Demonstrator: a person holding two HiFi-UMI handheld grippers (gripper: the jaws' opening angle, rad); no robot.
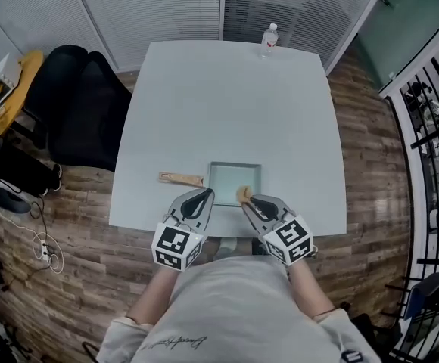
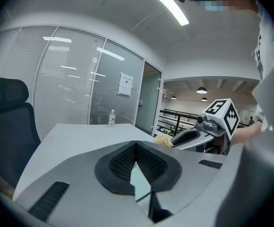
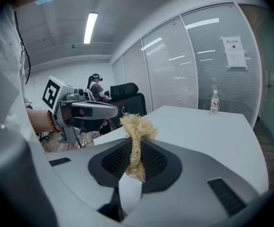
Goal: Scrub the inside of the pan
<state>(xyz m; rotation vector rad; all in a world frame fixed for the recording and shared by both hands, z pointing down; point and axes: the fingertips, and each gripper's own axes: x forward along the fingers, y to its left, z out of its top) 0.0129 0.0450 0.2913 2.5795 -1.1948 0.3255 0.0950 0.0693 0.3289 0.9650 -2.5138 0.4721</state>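
A square pale-green pan [image 1: 234,183] with a wooden handle [image 1: 180,178] pointing left lies near the table's front edge. My right gripper [image 1: 248,200] is shut on a tan fibre scrubber [image 1: 244,193], held at the pan's near right corner; in the right gripper view the scrubber [image 3: 136,141] sticks up from between the pressed pads. My left gripper [image 1: 203,197] is shut with nothing in it, hovering at the pan's near left corner. In the left gripper view its jaws [image 2: 136,161] meet, and the right gripper [image 2: 193,137] with the scrubber [image 2: 163,141] shows beyond.
The white table [image 1: 227,104] carries a clear water bottle [image 1: 269,40] at its far edge. A black office chair [image 1: 79,108] stands at the table's left. Wood floor surrounds the table, with cables at the left and black racks at the right.
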